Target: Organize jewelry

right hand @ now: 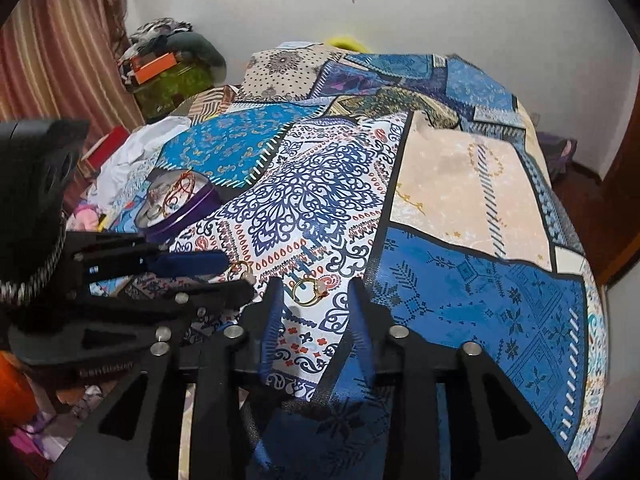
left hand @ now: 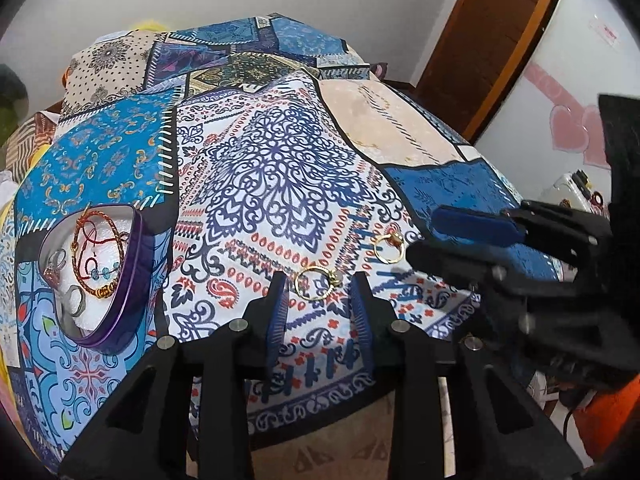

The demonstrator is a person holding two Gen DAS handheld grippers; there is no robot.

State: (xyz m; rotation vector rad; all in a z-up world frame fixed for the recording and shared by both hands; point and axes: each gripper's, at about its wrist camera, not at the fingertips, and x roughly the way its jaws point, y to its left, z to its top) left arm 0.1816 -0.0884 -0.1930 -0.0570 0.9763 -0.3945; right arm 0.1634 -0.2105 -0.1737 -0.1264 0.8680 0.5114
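Two gold rings lie on the patterned bedspread. In the left wrist view one ring lies between the tips of my open left gripper, and the other ring lies to its right beside my right gripper. In the right wrist view a gold ring with a pale stone lies between the tips of my open right gripper; the other ring sits by my left gripper. A round purple tin at the left holds bracelets and rings; it also shows in the right wrist view.
The patchwork bedspread covers the whole bed. A brown wooden door and a white cabinet with pink hearts stand at the right. Striped curtains and a pile of clothes are at the far left.
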